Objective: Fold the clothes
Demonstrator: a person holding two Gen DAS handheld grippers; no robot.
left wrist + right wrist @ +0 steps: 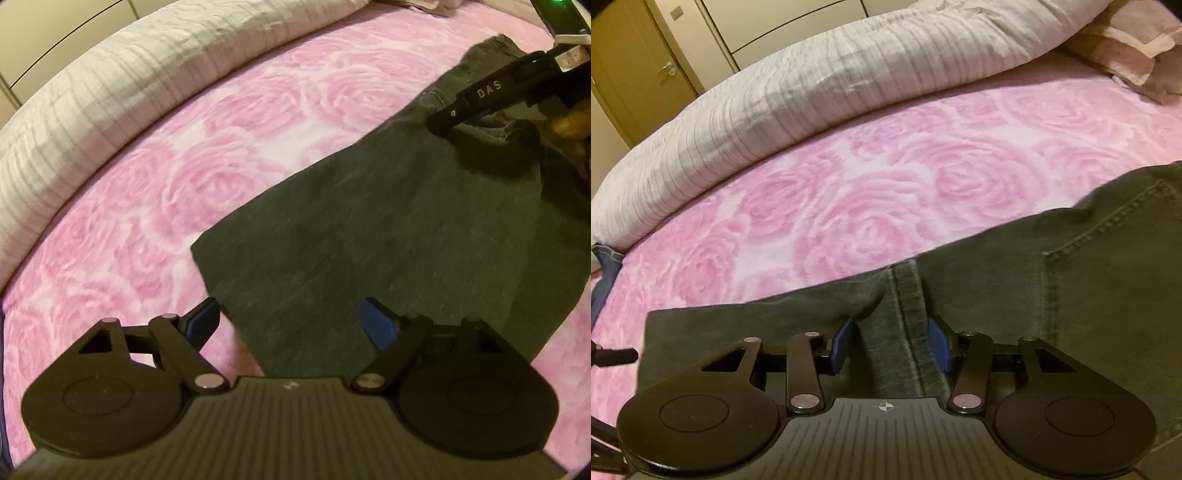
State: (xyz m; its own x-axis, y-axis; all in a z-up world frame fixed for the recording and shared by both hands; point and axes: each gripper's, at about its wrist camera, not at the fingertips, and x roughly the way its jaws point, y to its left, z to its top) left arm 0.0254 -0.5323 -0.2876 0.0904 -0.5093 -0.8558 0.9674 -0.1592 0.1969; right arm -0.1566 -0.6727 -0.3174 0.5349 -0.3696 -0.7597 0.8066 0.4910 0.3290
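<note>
White letters "DAS" show on the right hand-held gripper (443, 120), which tilts down with jaws apart astride a seam of the dark grey jeans (388, 229). The jeans lie flat on the pink rose-patterned bedspread (184, 166). The left hand-held gripper (291, 325) hangs wide open, holding nothing, over the jeans' near edge.

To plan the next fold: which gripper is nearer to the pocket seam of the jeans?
Right. The right gripper hovers beside the pocket seam; the left gripper is at the far leg end of the jeans.
</note>
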